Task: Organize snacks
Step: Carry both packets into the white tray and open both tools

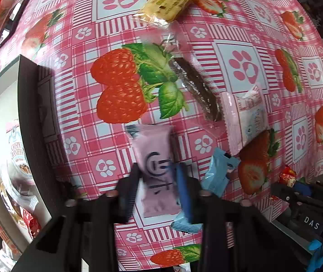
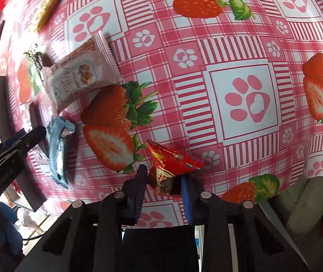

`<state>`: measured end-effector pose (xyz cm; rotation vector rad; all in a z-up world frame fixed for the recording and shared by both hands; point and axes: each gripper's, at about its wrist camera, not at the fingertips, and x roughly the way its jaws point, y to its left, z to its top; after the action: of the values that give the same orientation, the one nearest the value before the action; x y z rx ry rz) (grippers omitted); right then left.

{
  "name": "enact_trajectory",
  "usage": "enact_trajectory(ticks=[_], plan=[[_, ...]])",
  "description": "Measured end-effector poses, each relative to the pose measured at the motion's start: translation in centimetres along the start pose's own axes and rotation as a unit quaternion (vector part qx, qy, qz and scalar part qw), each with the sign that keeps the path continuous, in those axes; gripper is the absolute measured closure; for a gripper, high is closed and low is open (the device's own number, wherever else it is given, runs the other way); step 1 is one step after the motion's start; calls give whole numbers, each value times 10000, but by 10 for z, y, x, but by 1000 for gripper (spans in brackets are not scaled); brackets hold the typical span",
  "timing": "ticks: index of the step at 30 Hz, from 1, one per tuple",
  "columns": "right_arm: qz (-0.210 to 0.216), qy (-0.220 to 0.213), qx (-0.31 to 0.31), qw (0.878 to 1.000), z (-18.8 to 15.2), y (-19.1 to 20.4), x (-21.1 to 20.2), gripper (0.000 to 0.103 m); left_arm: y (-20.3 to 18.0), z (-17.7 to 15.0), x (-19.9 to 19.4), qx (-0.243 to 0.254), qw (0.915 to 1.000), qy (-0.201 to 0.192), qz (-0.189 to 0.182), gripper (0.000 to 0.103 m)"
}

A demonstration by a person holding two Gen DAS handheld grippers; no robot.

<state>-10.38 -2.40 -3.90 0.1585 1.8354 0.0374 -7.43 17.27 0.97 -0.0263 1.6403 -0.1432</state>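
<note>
My left gripper (image 1: 158, 170) straddles a pink snack packet (image 1: 155, 170); its fingers press the packet's sides. A light blue packet (image 1: 215, 173) lies just right of it, also in the right wrist view (image 2: 58, 149). My right gripper (image 2: 163, 174) is shut on a red snack packet (image 2: 169, 167) and holds it above the table. A chocolate bar in clear wrap (image 1: 195, 88), a pink-white packet (image 1: 246, 117) (image 2: 82, 74) and a yellow biscuit packet (image 1: 166, 2) lie farther out on the tablecloth.
A white tray with dark rim (image 1: 28, 113) at the left holds several snack packets (image 1: 18, 156). The left gripper shows in the right wrist view (image 2: 25, 140), the right gripper in the left wrist view (image 1: 297, 192). A grey cushion (image 2: 306, 206) lies at the table's right edge.
</note>
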Motion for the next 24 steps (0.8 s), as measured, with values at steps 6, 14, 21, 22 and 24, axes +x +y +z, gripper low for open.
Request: enact_trajectory(ticks=[6, 14, 21, 22, 24], plan=[[444, -235, -82, 9987, 0, 3, -41, 75, 22, -5, -32, -50, 9979, -410, -507, 78], [705, -475, -935, 9920, 14, 95, -69, 75, 84, -24, -95, -401, 9918, -1096, -526, 78], [907, -463, -2075, 9729, 8, 216, -77, 75, 157, -55, -107, -1002, 9872, -1230, -173, 78], [923, -448, -2233, 9693, 5, 235, -76, 75, 167, -59, -104, -1114, 9863, -1204, -152, 78], [925, -418, -2472, 9636, 10, 254, -74, 75, 185, -68, -99, -1336, 9844, -1138, -119, 78]])
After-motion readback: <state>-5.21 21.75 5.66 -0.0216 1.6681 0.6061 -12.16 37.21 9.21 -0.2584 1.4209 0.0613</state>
